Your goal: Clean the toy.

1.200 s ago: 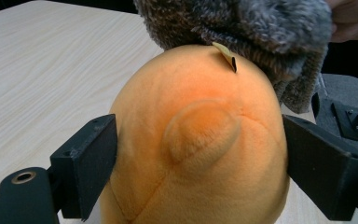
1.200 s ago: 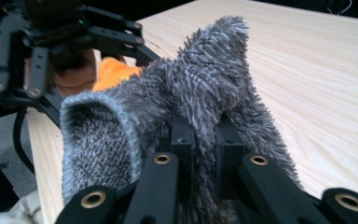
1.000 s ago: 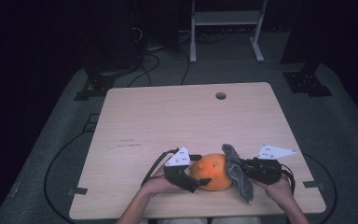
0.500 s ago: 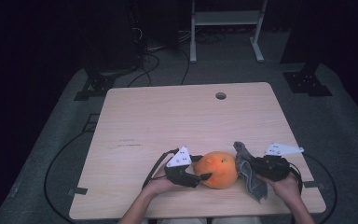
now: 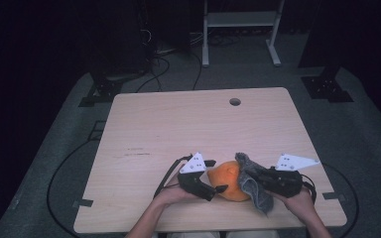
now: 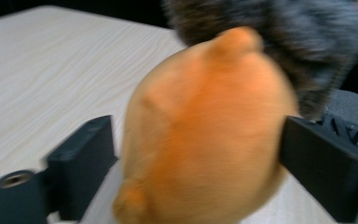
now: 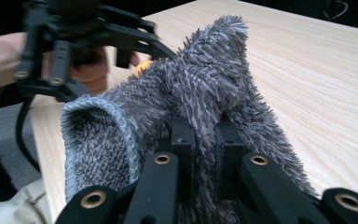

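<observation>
**Cloth against pumpkin, one gripper on each side**

High view: pumpkin first, as the landmark. The round orange plush pumpkin (image 5: 229, 181) sits on the pale wooden table (image 5: 178, 129) near the person's edge. The left gripper (image 5: 213, 188) reaches in from the pumpkin's left. The right gripper (image 5: 255, 183) comes from its right, holding the shaggy grey microfibre cloth (image 5: 252, 182) draped against the pumpkin's right flank. The left is the nearer tool to the pumpkin; the right meets it only through the cloth. A round cable hole (image 5: 234, 101) lies far beyond the pumpkin, and a white metal stand (image 5: 238, 29) rises in the dark room behind.

Left gripper view: jaws stand wide, having just been opening, one on each side of the pumpkin (image 6: 205, 135). Blur hides whether the pads press on it. The cloth (image 6: 279, 42) hangs over its far upper side.

Right gripper view: jaws pressed together, pinching a fold of the cloth (image 7: 200, 93). A sliver of pumpkin (image 7: 143, 66) peeps out beyond it, beside the left gripper.

A wiping stroke would likely run leftwards, into the pumpkin.
</observation>
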The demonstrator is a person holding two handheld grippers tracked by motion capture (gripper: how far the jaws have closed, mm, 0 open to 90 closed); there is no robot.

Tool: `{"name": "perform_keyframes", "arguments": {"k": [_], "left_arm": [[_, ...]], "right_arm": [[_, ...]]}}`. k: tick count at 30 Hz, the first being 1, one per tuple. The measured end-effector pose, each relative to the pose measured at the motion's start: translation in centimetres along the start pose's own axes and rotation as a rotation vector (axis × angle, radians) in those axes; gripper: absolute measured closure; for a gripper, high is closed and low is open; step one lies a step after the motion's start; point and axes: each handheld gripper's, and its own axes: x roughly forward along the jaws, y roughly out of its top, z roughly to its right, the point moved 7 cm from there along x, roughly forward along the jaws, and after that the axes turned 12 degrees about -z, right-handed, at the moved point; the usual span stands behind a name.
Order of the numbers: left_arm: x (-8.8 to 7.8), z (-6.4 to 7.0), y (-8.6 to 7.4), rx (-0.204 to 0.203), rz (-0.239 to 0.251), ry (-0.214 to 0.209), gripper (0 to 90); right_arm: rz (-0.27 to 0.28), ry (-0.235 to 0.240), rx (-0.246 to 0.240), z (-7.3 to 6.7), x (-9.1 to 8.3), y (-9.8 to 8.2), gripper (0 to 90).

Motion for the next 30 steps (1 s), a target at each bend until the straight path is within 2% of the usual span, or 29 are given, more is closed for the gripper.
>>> {"name": "perform_keyframes", "arguments": {"k": [2, 5, 7, 8, 11, 13, 15, 18, 21, 22, 24, 26, 28, 30], "left_arm": [[0.6, 0.4, -0.2, 0.01, -0.004, -0.043, 10.3], [0.4, 0.6, -0.1, 0.031, 0.016, -0.007, 28.4], [0.4, 0.7, 0.2, 0.028, 0.017, 0.009, 33.7], [0.5, 0.7, 0.2, 0.021, 0.024, 0.01, 34.0], [0.4, 0.7, 0.3, -0.011, 0.045, 0.001, 34.4], [0.0, 0.7, 0.6, -0.02, 0.057, 0.001, 35.3], [-0.6, 0.8, 1.3, -0.015, 0.066, 0.018, 36.7], [-1.6, 0.8, 2.2, -0.012, 0.058, 0.065, 37.7], [-2.4, 1.1, 2.8, -0.015, 0.074, 0.06, 38.3], [-2.5, 1.2, 2.9, -0.019, 0.077, 0.057, 38.5], [-2.5, 1.3, 2.9, -0.02, 0.066, 0.072, 38.6], [-1.8, 1.3, 2.4, -0.014, 0.033, 0.086, 37.8], [-1.3, 1.3, 2.1, -0.014, 0.047, 0.064, 31.5], [-1.6, 1.0, 2.3, -0.008, 0.066, 0.052, 23.5]], "right_arm": [[0.006, 0.018, -0.002, 0.0, 0.1, -0.1, 80.7], [0.021, 0.024, 0.019, 0.4, 0.0, -0.3, 80.6], [0.031, 0.017, 0.046, 1.1, -0.2, -0.8, 80.6], [0.026, 0.005, 0.055, 1.5, -0.3, -1.0, 80.6], [-0.027, -0.078, 0.098, 3.4, -0.3, -2.5, 80.7], [-0.038, -0.088, 0.134, 4.2, -0.5, -3.1, 80.7], [0.005, -0.073, 0.127, 3.8, -1.3, -2.3, 80.7], [0.099, -0.032, 0.091, 2.3, -2.6, -0.2, 80.8], [0.15, 0.014, 0.046, 0.4, -2.8, 1.4, 80.8], [0.144, 0.017, 0.031, -0.1, -2.5, 1.7, 80.8], [0.115, -0.013, 0.012, -0.5, -1.7, 1.6, 80.8], [0.084, -0.022, 0.035, 0.0, -0.8, 0.9, 80.8], [0.048, -0.022, 0.064, 0.7, 0.3, -0.3, 80.8], [0.06, -0.005, 0.102, 1.2, 0.6, -0.8, 80.8]]}}
